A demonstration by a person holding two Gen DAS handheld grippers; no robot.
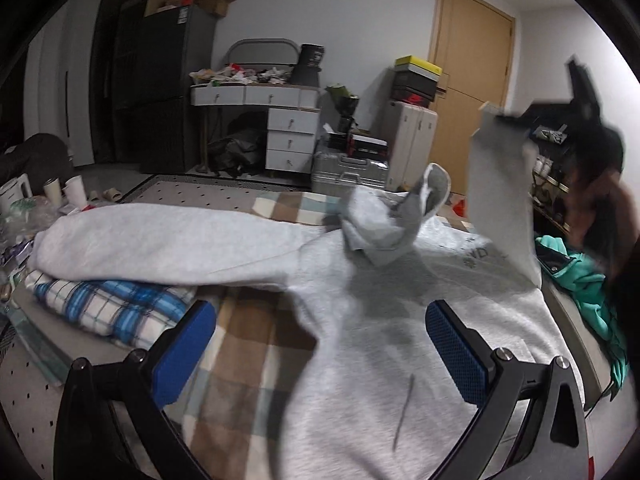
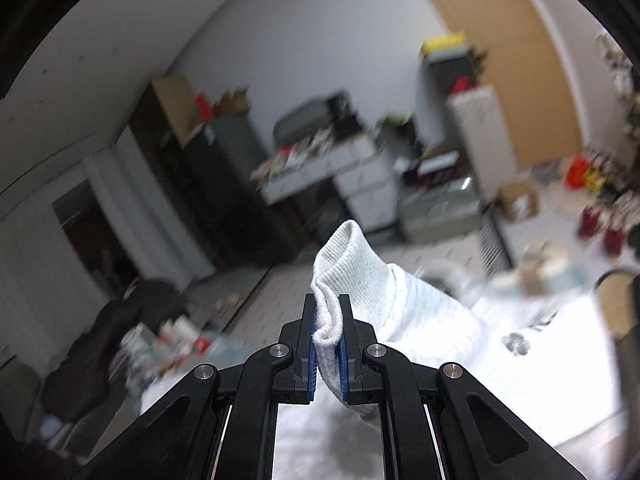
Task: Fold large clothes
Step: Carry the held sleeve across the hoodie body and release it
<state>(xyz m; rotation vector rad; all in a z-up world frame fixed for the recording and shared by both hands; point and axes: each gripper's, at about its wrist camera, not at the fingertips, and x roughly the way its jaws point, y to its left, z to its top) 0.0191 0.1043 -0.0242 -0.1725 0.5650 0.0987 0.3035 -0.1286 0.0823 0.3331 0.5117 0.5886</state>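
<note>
Left wrist view: my left gripper (image 1: 320, 354) hangs wide open over the hoodie (image 1: 400, 320), pads (image 1: 184, 344) spread and holding nothing. Hoodie lies flat on the plaid blanket (image 1: 248, 344), body under and just ahead of me, hood (image 1: 384, 224) bunched further on. One sleeve (image 1: 160, 240) runs long to the left, its end resting over a blue check pillow (image 1: 112, 304). Other sleeve (image 1: 500, 184) is lifted at far right, hanging down from the right gripper (image 1: 584, 96), blurred there.

Right wrist view confirms: right gripper (image 2: 328, 340) is clamped on the ribbed cuff (image 2: 344, 264), fabric pinched betw. the blue pads, rest of the sleeve trailing down to the body at lower right.

Key relation as I read it: held sleeve is on the right, body centre lies left of it, so the fold prob. goes right-to-left across the chest. Left sleeve's long axis runs away leftward, nearer my free left gripper, so that one's the left's job. Risk: cuff grip looks shallow, could slip.
</note>
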